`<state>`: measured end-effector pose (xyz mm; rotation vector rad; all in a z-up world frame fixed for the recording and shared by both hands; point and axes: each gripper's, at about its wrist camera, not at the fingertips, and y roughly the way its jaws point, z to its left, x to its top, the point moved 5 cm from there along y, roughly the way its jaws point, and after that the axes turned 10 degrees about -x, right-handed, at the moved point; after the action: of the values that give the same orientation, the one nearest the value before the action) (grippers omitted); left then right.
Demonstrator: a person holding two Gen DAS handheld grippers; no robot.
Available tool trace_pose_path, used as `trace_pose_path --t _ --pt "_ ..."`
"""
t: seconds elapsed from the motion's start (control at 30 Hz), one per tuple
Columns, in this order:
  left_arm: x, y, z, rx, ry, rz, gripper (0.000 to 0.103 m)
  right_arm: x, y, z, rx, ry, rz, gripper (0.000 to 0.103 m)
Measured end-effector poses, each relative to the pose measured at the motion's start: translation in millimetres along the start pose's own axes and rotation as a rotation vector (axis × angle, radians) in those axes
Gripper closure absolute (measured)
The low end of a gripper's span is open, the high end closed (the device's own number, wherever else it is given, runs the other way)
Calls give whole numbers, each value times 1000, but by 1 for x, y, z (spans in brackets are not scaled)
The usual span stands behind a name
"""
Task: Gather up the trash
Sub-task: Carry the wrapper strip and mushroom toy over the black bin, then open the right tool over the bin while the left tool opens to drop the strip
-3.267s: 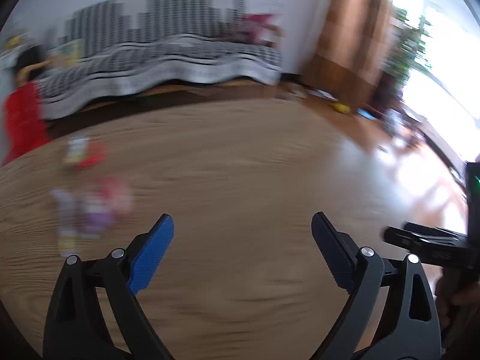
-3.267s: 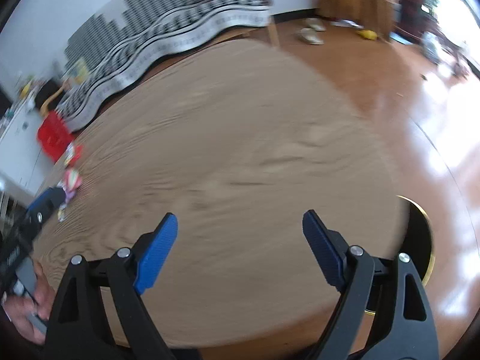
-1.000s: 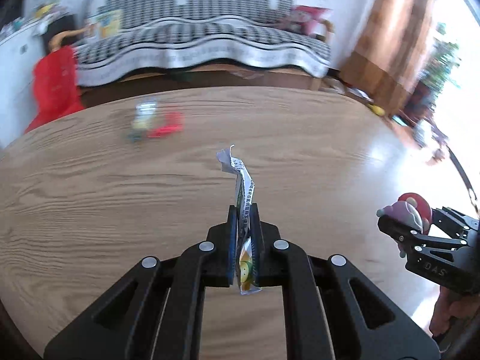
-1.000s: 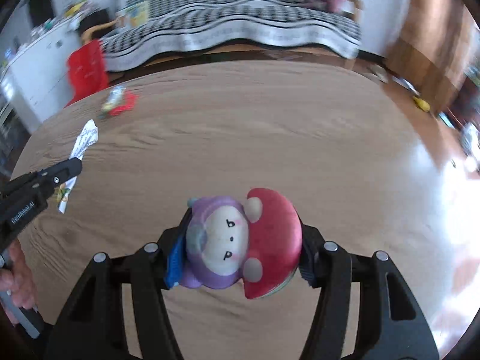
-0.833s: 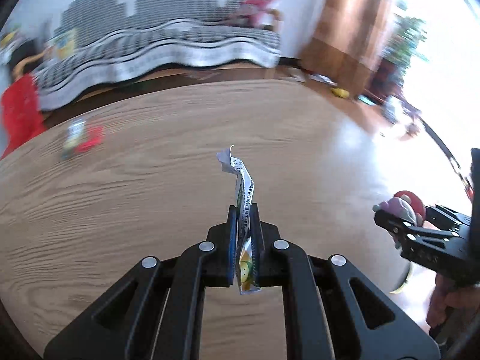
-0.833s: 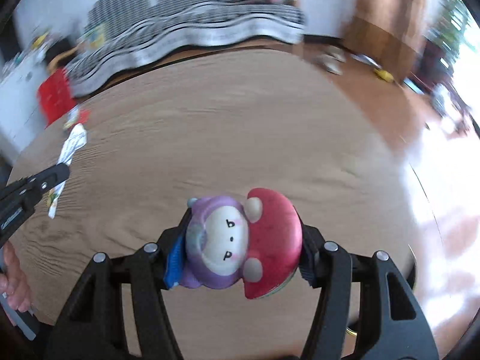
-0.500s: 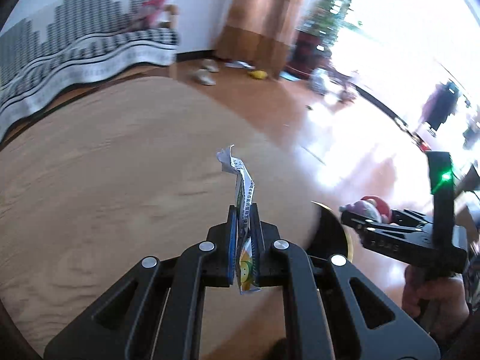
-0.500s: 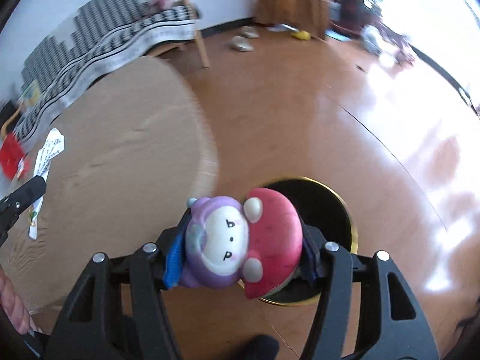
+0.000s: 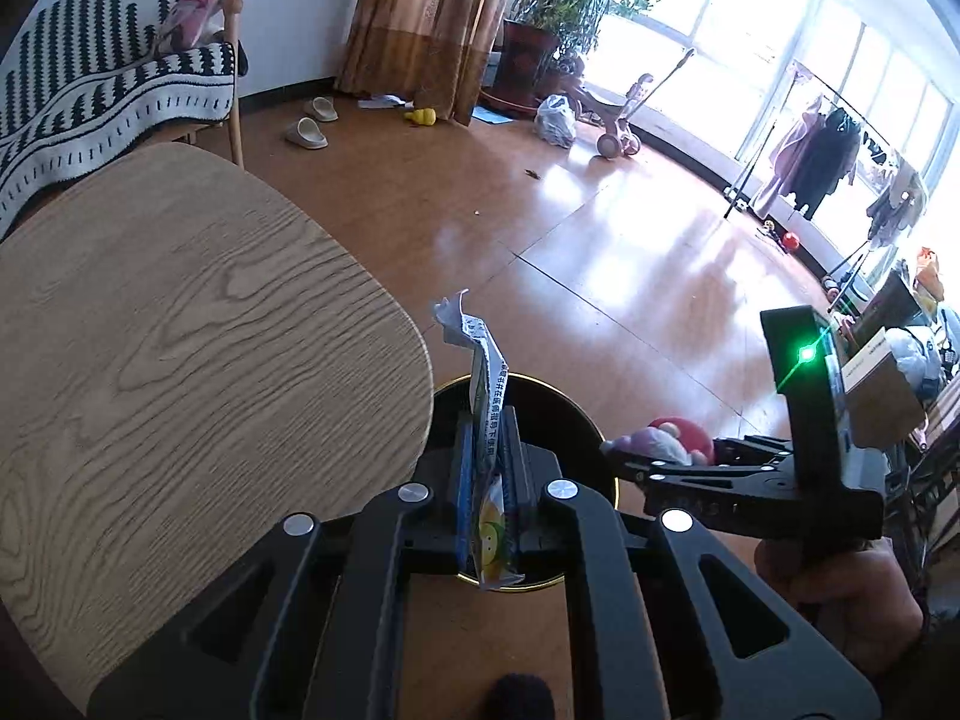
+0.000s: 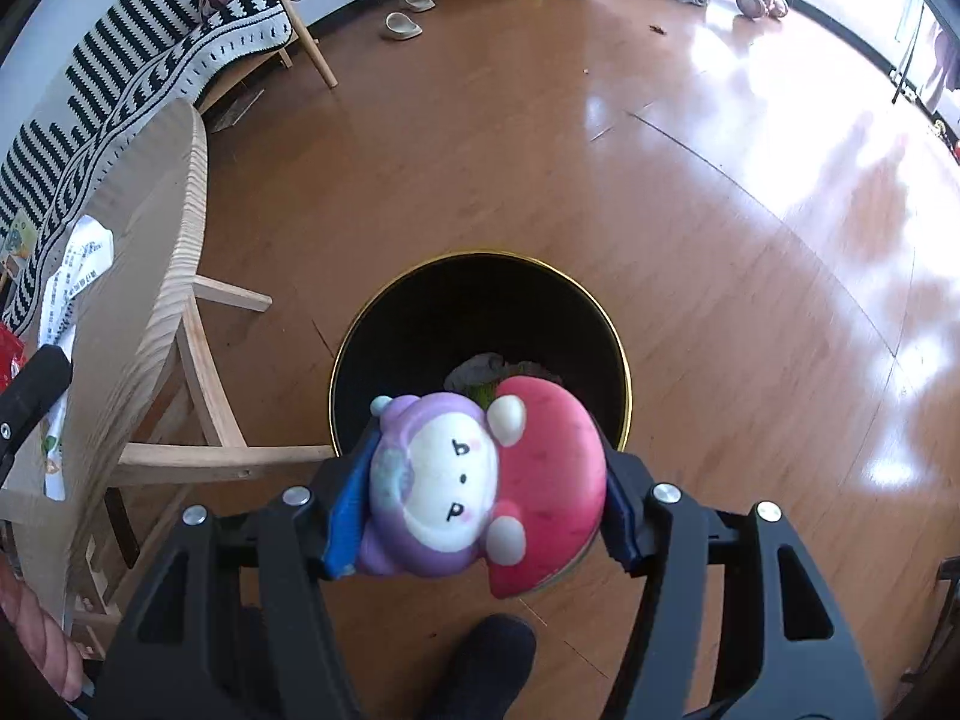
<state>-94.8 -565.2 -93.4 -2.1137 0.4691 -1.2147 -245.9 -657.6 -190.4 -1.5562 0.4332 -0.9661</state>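
My left gripper (image 9: 487, 438) is shut on a crumpled white printed wrapper (image 9: 485, 372), which sticks up out of the jaws over the near rim of a black trash bin with a gold rim (image 9: 570, 405). My right gripper (image 10: 483, 507) is shut on a squishy toy (image 10: 540, 450) with a purple body, white face and red cap. It hangs right above the bin (image 10: 480, 255), where some crumpled trash (image 10: 492, 367) lies at the bottom. The left wrist view also shows the toy (image 9: 675, 433) in the right gripper (image 9: 654, 453), just right of the bin.
The wooden table (image 9: 180, 330) ends just left of the bin, and its legs (image 10: 204, 384) stand beside the bin. A sofa with a black-and-white blanket (image 9: 108, 90), slippers (image 10: 402, 24) and a person's foot (image 10: 480, 660) are on the wood floor.
Both grippers swung from over the table to the bin on the floor, each keeping its load. The bin now sits directly beneath the toy.
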Motion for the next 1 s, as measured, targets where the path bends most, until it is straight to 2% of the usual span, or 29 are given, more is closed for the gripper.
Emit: trace_pose_path --t 0.3,0.33,0.43,0.67,1.0 --pt "4 1 3 -7 -12 -1 95 12 3 17 9 0 1 39" --pt "5 2 3 -9 -13 -2 95 12 3 18 10 1 0 38" --pt "6 2 4 -8 -12 0 95 13 0 15 21 24 -7 23" --pt "1 7 -1 -18 -4 17 95 21 -10 7 21 69 -41 20" --pt "-18 52 -27 -77 59 132 95 28 -20 -18 16 142 -72 18"
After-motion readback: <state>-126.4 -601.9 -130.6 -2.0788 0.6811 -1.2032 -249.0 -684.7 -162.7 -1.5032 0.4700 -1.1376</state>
